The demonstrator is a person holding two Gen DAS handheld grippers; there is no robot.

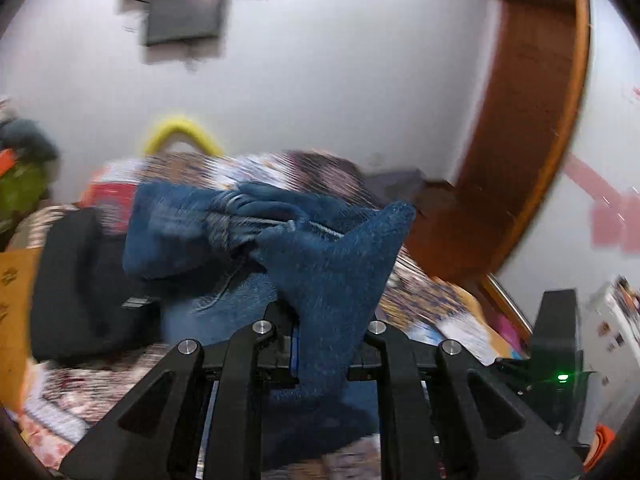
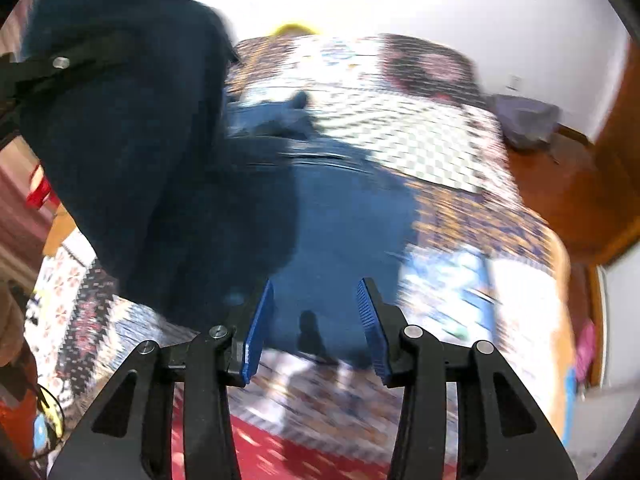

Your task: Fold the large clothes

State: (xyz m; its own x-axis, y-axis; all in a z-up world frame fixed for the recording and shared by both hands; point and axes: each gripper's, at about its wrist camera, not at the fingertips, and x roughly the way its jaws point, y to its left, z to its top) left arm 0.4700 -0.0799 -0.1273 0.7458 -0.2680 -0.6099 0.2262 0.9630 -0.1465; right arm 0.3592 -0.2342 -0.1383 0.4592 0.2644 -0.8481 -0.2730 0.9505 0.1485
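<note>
A large blue fleece garment [image 1: 320,264] with a zipper lies partly on the patterned bed. My left gripper [image 1: 320,344] is shut on a fold of the garment and holds it up, so the cloth drapes over the fingers. In the right wrist view the lifted part hangs dark at the upper left [image 2: 132,140], with the left gripper's arm [image 2: 60,64] in it. The rest of the garment [image 2: 344,216] lies flat on the bed. My right gripper [image 2: 316,320] is open and empty, just above the garment's near edge.
The bed has a patterned quilt [image 2: 432,128] and a wooden frame [image 2: 560,248]. A black bag [image 1: 80,280] sits on the bed at left. A wooden wardrobe or door [image 1: 532,120] stands at right. A grey cloth [image 2: 524,116] lies at the far corner.
</note>
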